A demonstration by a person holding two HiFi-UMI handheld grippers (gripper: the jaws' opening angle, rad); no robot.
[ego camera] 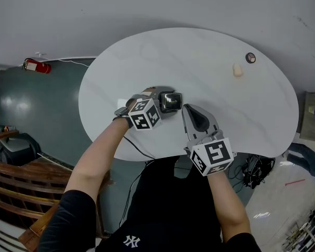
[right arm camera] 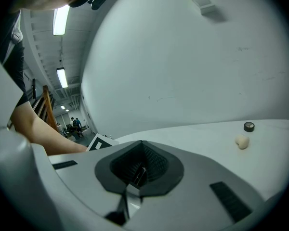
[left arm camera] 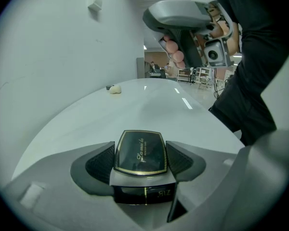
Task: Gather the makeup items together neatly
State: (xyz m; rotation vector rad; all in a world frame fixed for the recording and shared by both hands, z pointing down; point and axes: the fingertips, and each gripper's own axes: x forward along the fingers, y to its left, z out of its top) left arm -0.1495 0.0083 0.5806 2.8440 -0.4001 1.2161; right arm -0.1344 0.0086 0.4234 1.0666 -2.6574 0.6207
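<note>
Left gripper (ego camera: 158,105) is clamped on a black compact (ego camera: 171,102) with a gold rim. In the left gripper view, both dark pads press the compact's (left arm camera: 140,152) sides. It is held flat, lid up. I cannot tell whether it touches the table top or sits just above it.

Right gripper (ego camera: 191,112) is just beside the compact, on its right, near the front edge of the white oval table (ego camera: 199,51). In the right gripper view its jaws are pressed together with nothing between them (right arm camera: 140,165).

A cream sponge (ego camera: 237,70) lies on the far right part of the table. A small round dark pot (ego camera: 250,58) sits near it, a bit further back, and the two are not touching. Both are well apart from the compact and the grippers. The right gripper view shows the sponge (right arm camera: 241,141) and the pot (right arm camera: 249,126) at right, on the table top. The left gripper view has them tiny at the far edge, sponge (left arm camera: 115,89) with the pot (left arm camera: 109,86) just beside it.

The left arm (ego camera: 94,161) reaches over the table's front-left edge. A red fire extinguisher (ego camera: 37,65) lies on the dark floor, left of the table.
</note>
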